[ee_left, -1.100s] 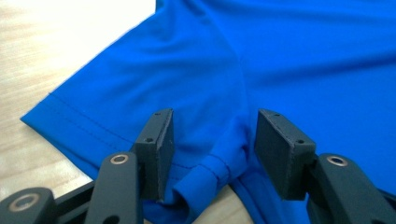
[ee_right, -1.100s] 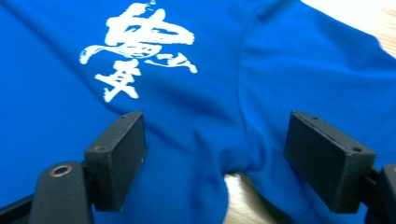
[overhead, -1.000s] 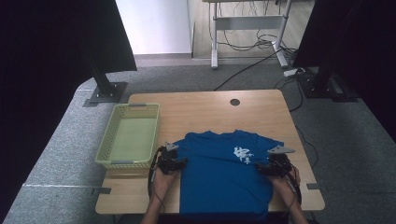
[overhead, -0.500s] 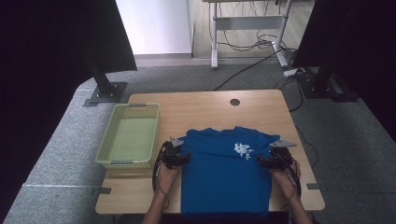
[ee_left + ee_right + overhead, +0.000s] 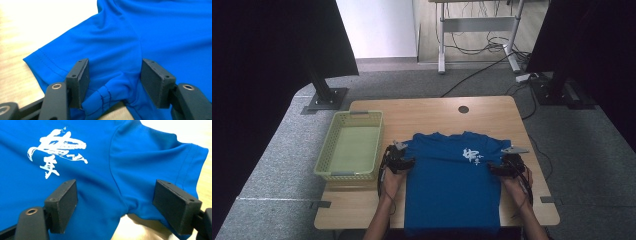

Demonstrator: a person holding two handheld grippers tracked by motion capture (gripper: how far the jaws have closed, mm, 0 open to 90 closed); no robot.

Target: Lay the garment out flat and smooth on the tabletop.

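A blue T-shirt with a white print lies front up on the wooden table, its hem hanging over the near edge. My left gripper is at the shirt's left underarm. In the left gripper view its jaws have just been opening, and bunched sleeve fabric lies loose between them. My right gripper is at the right underarm. In the right gripper view it stands wide open over the sleeve seam, its pads clear of the cloth.
A pale green plastic basket stands on the table's left side, close to my left hand. A round cable hole is near the far edge. Black stands and cables are on the floor beyond the table.
Both hands have moved a little away from the person, and the shirt's collar end has slid toward the far edge. The shirt's outline now looks narrower at the sleeves.
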